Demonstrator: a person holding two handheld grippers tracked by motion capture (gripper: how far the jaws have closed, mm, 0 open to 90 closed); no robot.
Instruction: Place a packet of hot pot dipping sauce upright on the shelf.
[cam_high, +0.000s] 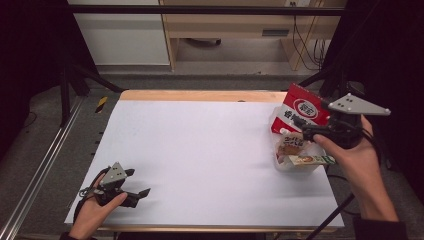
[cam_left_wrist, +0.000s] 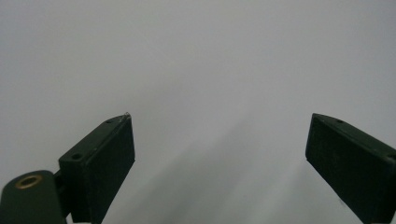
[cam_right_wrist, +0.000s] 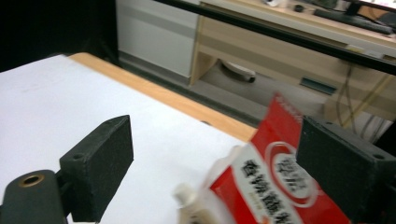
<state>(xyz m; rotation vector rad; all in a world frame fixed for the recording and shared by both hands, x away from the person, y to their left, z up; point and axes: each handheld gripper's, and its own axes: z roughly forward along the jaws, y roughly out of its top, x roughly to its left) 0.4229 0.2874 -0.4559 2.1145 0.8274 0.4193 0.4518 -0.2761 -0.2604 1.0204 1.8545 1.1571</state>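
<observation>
The table (cam_high: 210, 150) carries a white sheet, with a strip of bare wood along its far edge. At the near left corner the left gripper (cam_high: 142, 196) lies low on the sheet in the person's left hand (cam_high: 95, 210), its jaws spread wide with nothing between them; in the left gripper view the two black pads (cam_left_wrist: 100, 163) stand well apart over plain white surface. On the right side of the table sits a clear tub (cam_high: 300, 162) holding snack packs: a red bag (cam_high: 300, 111) with white lettering stands upright at the back and leans against the tub's far side, a small orange pack (cam_high: 291, 142) lies in front of it, and a green-and-white bar (cam_high: 312, 160) lies across the tub's near rim. The right gripper (cam_high: 307, 132) is held in the right hand (cam_high: 355, 160) just beside the tub, raised off the table, at the red bag's lower right edge. Its jaws are spread and grip nothing. In the right gripper view the red bag (cam_right_wrist: 275, 186) shows blurred low between the two pads (cam_right_wrist: 98, 163), nearer the right-hand one; whether that pad touches the bag I cannot tell. Beyond the table's far edge are a wooden desk (cam_right_wrist: 289, 46) and a grey floor.
</observation>
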